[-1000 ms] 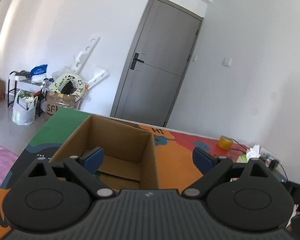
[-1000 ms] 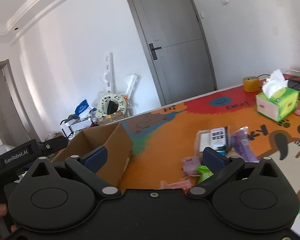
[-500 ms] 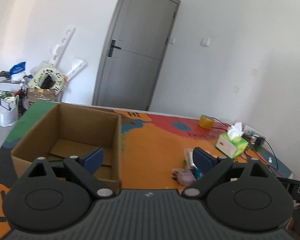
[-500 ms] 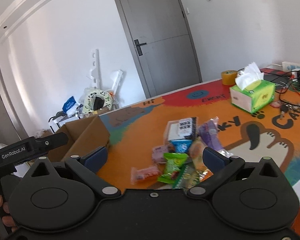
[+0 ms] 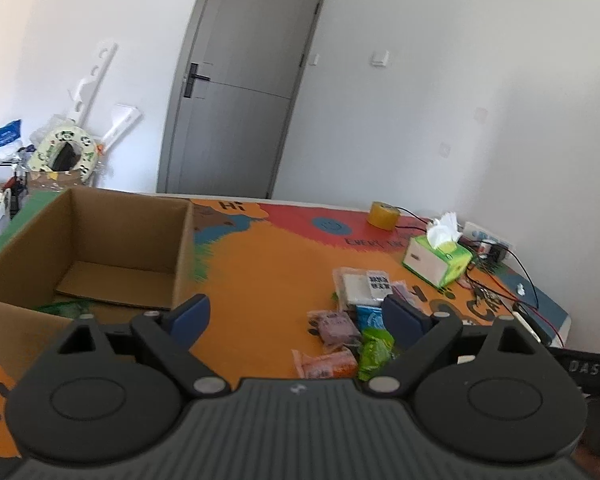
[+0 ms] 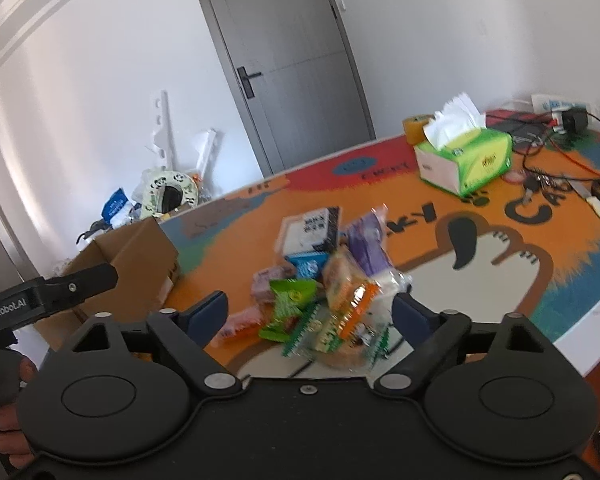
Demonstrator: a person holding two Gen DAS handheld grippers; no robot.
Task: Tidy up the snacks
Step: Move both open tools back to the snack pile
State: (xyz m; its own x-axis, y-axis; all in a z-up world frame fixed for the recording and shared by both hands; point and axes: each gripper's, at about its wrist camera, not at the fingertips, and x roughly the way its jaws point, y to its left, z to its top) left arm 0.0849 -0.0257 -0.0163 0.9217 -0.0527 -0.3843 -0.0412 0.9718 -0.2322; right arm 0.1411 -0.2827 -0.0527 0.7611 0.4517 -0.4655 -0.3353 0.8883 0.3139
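Right wrist view, nearest first: right gripper [image 6: 309, 312] fills the bottom of the frame, fingers spread wide, nothing between the pads [image 6: 210, 312]. Just beyond the fingertips, centre frame, lies the snack pile [image 6: 320, 280] on the colourful table mat [image 6: 500, 264]. Nearest piece is a clear packet with green and orange print [image 6: 348, 316], somewhat blurred. Left of it a green packet [image 6: 288, 300], then a pink-red packet [image 6: 240, 324] lower left. Farther back: a blue packet [image 6: 307, 264], a purple packet [image 6: 368, 248], and a white packet with black label [image 6: 312, 232] at the far edge of the pile. Packets overlap and touch one another.

Left wrist view: left gripper [image 5: 296, 320] at the bottom, fingers likewise wide apart and empty. It hangs between the box and the pile; right fingertip overlaps the pile in the picture, contact not determinable.

Middle distance, left of centre in the left wrist view: open cardboard box [image 5: 88, 248], upright, flaps inside flat on its floor, something green [image 5: 60, 308] low at the near inner corner, kind unclear. Box sits well apart from the pile.

Farther, right side of frame: green tissue box [image 6: 466, 156], tissue sticking up. Behind it a roll of yellow tape [image 5: 382, 216]. Cables [image 6: 556, 152] at the far right edge.

Background: grey door [image 5: 240, 92], shut, upper centre.
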